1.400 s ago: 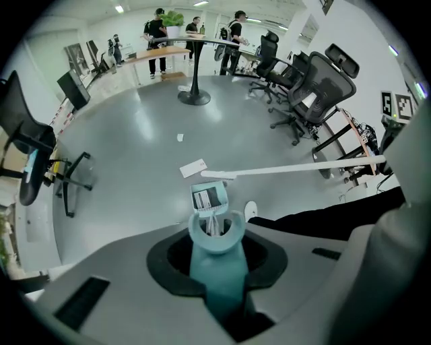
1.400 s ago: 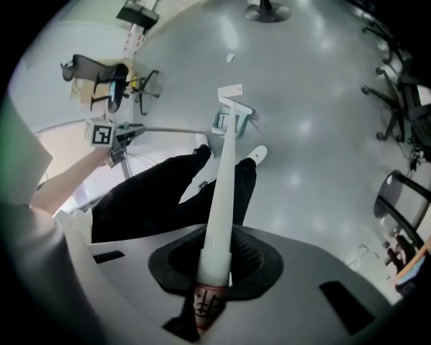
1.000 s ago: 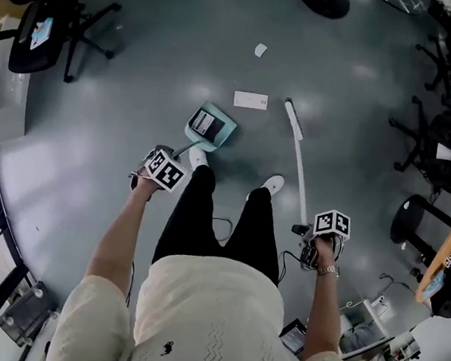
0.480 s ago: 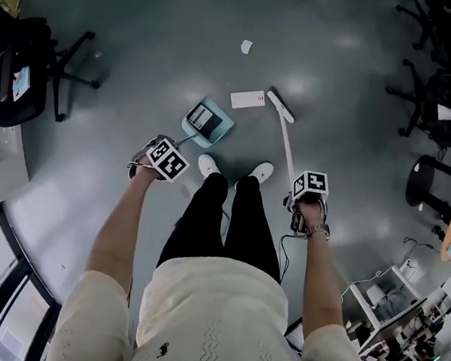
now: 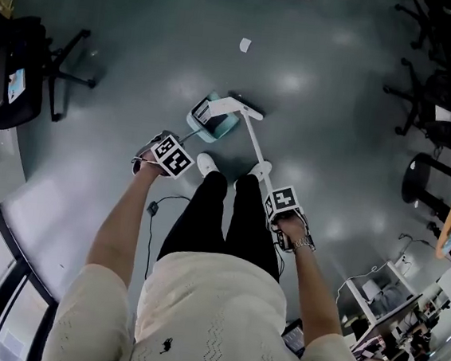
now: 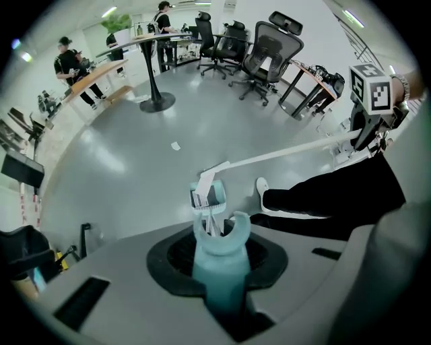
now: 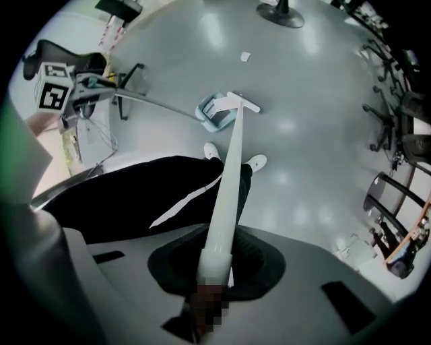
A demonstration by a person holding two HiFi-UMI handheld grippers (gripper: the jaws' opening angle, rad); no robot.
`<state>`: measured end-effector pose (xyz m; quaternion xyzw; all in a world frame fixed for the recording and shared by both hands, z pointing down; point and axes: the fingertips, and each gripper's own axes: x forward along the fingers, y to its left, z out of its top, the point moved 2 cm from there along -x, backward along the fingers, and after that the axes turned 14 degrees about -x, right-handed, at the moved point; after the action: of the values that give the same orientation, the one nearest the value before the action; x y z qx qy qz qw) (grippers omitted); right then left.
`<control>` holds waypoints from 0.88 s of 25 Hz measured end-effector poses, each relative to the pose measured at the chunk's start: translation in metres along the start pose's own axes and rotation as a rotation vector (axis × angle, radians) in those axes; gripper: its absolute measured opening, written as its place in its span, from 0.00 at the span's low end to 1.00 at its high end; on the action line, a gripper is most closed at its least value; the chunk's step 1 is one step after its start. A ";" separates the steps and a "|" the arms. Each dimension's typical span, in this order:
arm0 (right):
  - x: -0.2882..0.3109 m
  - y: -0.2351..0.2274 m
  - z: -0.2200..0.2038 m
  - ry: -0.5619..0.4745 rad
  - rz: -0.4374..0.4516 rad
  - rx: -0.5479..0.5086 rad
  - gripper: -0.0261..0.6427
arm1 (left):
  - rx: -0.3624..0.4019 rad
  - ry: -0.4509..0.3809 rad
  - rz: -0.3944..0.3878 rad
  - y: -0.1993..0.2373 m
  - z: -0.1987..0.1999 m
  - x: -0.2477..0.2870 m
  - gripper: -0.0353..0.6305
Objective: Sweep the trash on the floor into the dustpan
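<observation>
No legible word, number or brand name is found in any view.

The left marker cube [image 5: 170, 155], on my left gripper [image 6: 221, 253], bears black-and-white square code patterns and no letters. The right marker cube [image 5: 282, 200], on my right gripper [image 7: 214, 266], bears the same kind of pattern.

A white label [image 5: 206, 115] in the dustpan [image 5: 224, 129] carries a dark printed block, possibly a barcode with lines of print, too small to read.

My shirt [image 5: 212, 310] has a small dark embroidered emblem [image 5: 166, 346] with no lettering discernible.

A paper scrap [image 5: 244, 45] on the floor [image 5: 145, 31] is blank as seen.
</observation>
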<state>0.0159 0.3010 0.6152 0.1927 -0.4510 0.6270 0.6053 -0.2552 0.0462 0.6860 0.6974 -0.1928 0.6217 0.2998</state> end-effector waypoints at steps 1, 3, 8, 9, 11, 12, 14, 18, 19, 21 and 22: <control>0.000 0.006 -0.001 0.013 -0.006 -0.031 0.14 | 0.001 -0.003 -0.004 0.001 0.000 0.000 0.19; 0.000 0.021 -0.001 0.038 -0.015 -0.090 0.14 | 0.002 -0.007 -0.009 0.004 -0.002 0.000 0.19; -0.012 0.047 0.005 0.052 -0.006 -0.174 0.14 | 0.005 -0.016 -0.004 0.006 -0.005 0.003 0.19; -0.017 0.048 0.004 0.054 0.001 -0.187 0.14 | 0.000 -0.020 -0.002 0.006 -0.007 0.003 0.19; -0.030 0.045 0.000 0.050 0.031 -0.194 0.14 | -0.037 -0.028 0.002 0.007 -0.010 0.002 0.19; -0.037 0.042 -0.002 0.041 0.051 -0.182 0.14 | -0.068 -0.034 0.003 0.009 -0.011 0.000 0.19; -0.053 0.033 -0.005 0.006 0.094 -0.144 0.14 | -0.139 -0.049 0.009 0.012 -0.010 -0.004 0.19; -0.088 0.011 0.002 -0.117 0.186 -0.042 0.14 | -0.333 -0.087 0.009 0.024 -0.008 -0.011 0.19; -0.097 0.003 0.009 -0.152 0.206 -0.016 0.14 | -0.372 -0.095 0.010 0.029 -0.006 -0.012 0.19; -0.114 -0.022 0.029 -0.209 0.220 0.024 0.14 | -0.414 -0.105 0.020 0.039 0.003 -0.015 0.19; -0.123 -0.039 0.041 -0.227 0.209 0.036 0.14 | -0.418 -0.107 0.028 0.043 0.011 -0.016 0.19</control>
<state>0.0639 0.1909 0.5522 0.2255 -0.5227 0.6686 0.4783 -0.2772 0.0056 0.6774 0.6494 -0.3427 0.5344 0.4185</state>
